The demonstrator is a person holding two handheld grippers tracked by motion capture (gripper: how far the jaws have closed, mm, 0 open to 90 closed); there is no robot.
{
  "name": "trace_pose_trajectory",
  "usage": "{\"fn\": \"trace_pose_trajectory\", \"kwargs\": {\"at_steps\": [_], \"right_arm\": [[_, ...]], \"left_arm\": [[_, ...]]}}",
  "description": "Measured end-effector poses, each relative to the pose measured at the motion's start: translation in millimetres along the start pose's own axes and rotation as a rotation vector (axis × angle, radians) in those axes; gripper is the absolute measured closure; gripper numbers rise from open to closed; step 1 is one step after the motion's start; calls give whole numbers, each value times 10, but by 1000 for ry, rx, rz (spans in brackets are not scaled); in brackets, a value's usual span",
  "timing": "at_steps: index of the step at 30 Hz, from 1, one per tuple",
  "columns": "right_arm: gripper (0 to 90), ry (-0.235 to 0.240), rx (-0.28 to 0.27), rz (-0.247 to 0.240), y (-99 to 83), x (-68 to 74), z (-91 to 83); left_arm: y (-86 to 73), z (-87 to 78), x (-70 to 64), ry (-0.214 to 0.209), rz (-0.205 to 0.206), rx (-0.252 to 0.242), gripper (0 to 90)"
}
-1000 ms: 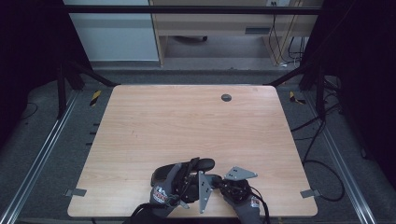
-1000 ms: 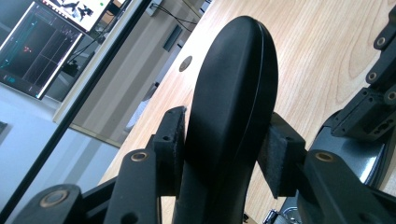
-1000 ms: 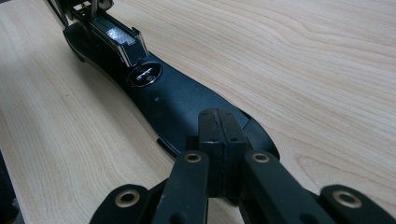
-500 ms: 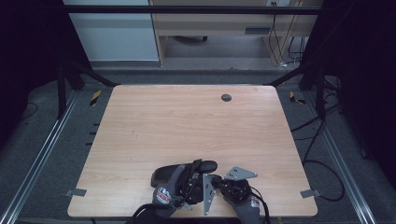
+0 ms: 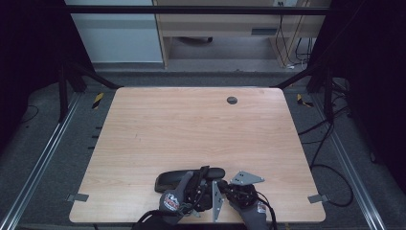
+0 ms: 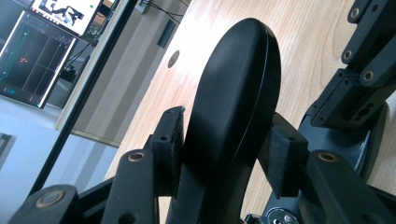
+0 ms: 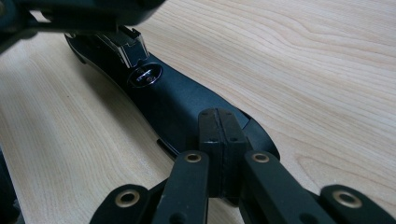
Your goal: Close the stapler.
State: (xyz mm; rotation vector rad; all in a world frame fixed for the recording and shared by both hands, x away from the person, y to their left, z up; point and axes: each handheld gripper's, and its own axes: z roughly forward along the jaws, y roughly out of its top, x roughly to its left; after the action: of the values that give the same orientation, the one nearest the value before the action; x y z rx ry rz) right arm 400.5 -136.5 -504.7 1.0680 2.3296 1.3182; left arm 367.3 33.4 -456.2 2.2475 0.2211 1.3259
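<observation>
Black case (image 5: 189, 178) unmoved, left gripper (image 6: 224, 154) still clamping.

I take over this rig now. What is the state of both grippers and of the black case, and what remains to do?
Left gripper: shut on the upper black shell, which stands tilted up between its jaws.
Right gripper: jaws together, at the rounded end of the lower black shell; whether they pinch its edge cannot be told.
Things: the black case lies at the near edge of the wooden table, both grippers on it. A metal hinge part shows inside.
Done: the case seems partly open.
Left: probably finish opening or closing it; nothing visible inside.
</observation>
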Motion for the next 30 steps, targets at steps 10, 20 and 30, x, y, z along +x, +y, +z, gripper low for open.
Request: {"fn": "trace_pose_trajectory", "kwargs": {"at_steps": [10,20,30], "right_arm": [[900,-2,-5,2,-7,-4,-1],[900,-4,-13,0,-14,-1,2],[869,-19,-21,1,-6,-33,-39]], "left_arm": [[-2,38,-64,-5,36,13,529],[-9,54,-89,-18,34,17,521],[-6,40,-49,-64,5,20,480]]}}
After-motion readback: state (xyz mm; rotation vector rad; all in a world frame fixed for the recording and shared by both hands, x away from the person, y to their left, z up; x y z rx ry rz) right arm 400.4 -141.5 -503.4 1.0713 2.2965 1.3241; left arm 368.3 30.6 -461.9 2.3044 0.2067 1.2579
